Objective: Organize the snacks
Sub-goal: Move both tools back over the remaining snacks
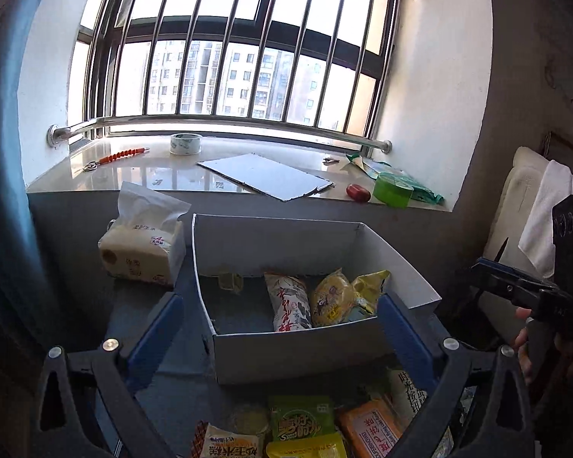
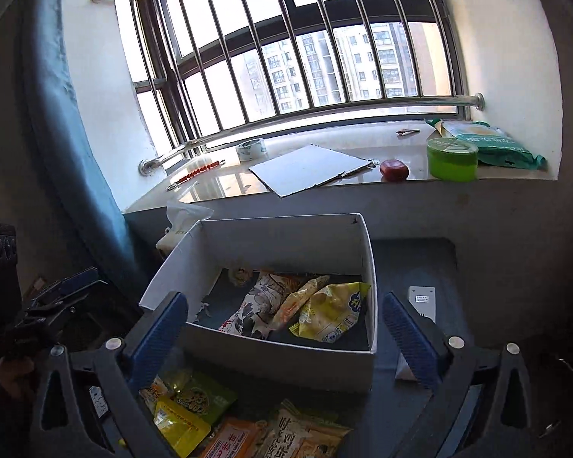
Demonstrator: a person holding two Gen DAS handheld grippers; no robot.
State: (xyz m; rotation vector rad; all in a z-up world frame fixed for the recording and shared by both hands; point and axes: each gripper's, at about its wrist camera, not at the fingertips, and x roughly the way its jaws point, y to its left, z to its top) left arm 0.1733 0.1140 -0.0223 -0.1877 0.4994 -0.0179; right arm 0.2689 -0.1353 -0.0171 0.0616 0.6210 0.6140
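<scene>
Left of the white box (image 1: 301,358) a tissue pack (image 1: 143,252) sits on the counter (image 1: 179,393). Both the left tongs (image 1: 280,334) and the right tongs (image 2: 282,334) gape open, empty, before the box. Three snack packets (image 2: 286,307) lie inside the box; loose snacks (image 1: 305,431) lie just before it.

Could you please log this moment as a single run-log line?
left gripper: open, empty | right gripper: open, empty | white box: some snacks inside | loose snack packets: in front of box
</scene>
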